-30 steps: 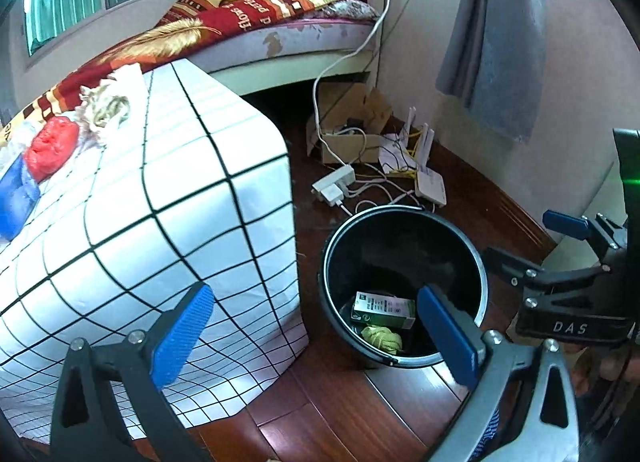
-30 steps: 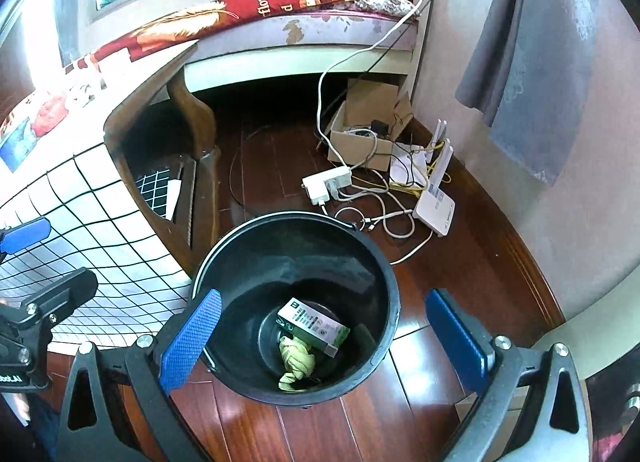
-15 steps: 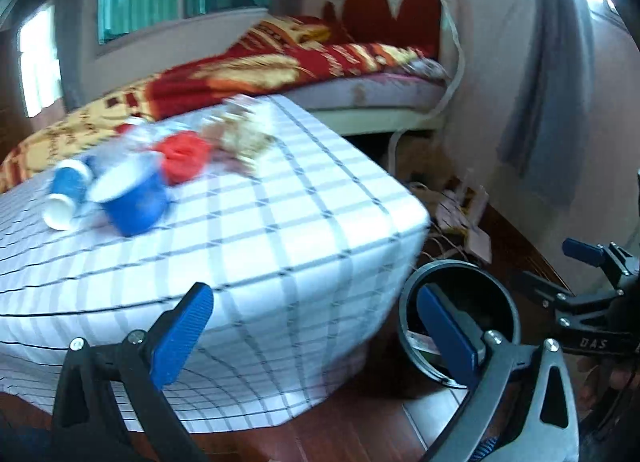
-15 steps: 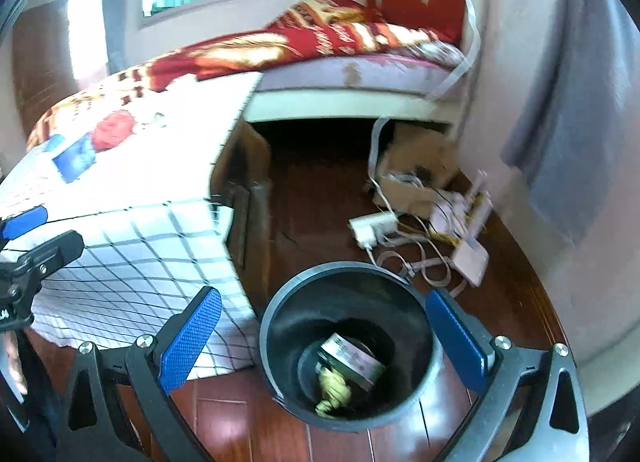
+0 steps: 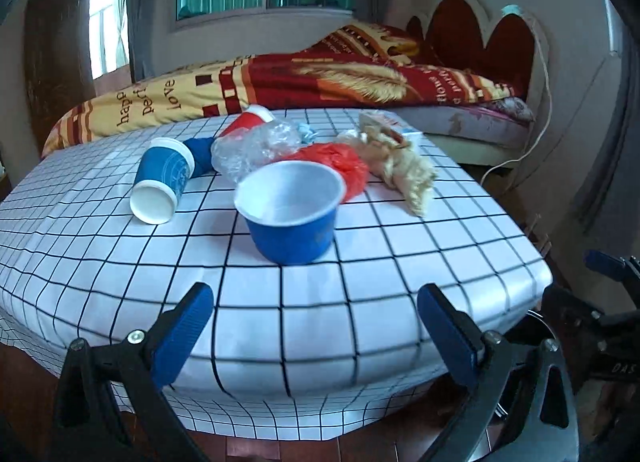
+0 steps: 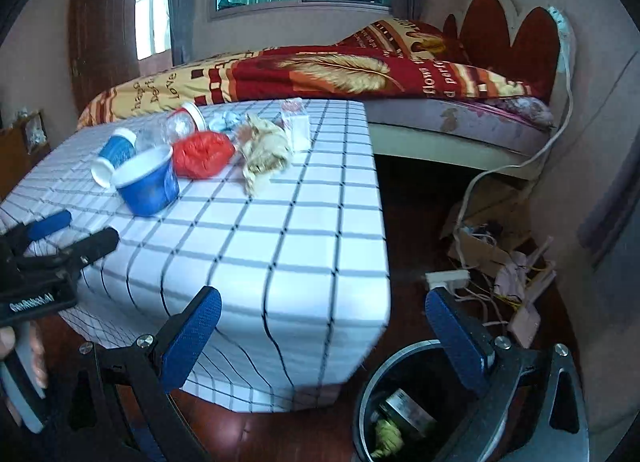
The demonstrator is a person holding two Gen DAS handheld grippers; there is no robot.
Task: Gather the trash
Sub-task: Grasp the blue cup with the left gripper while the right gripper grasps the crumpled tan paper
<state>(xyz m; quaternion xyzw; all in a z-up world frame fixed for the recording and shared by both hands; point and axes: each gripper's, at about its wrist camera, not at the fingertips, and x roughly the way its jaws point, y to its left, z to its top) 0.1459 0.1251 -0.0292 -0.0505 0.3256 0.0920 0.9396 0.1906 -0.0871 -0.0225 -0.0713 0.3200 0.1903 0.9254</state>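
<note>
Trash lies on the checked tablecloth (image 5: 360, 286): a wide blue cup (image 5: 291, 212) standing upright, a blue paper cup (image 5: 162, 182) on its side, a crumpled clear bottle (image 5: 256, 148), a red bag (image 5: 340, 164), a red cup (image 5: 248, 122) and crumpled beige paper (image 5: 404, 168). My left gripper (image 5: 316, 334) is open and empty, just short of the table's near edge, facing the wide blue cup. My right gripper (image 6: 324, 338) is open and empty at the table's corner. The black bin (image 6: 400, 414) below it holds a green box (image 6: 404, 408) and a yellow wad (image 6: 386, 436).
A bed (image 5: 320, 78) with a red and yellow blanket stands behind the table. A power strip (image 6: 446, 278), cables and a cardboard box (image 6: 484, 234) lie on the wooden floor by the right wall. A hand (image 6: 24, 358) holds the left gripper's handle.
Both grippers have lifted and tilted up from the bin to the tabletop. The left view now faces the cups on the table; the bin has dropped to the bottom right.
</note>
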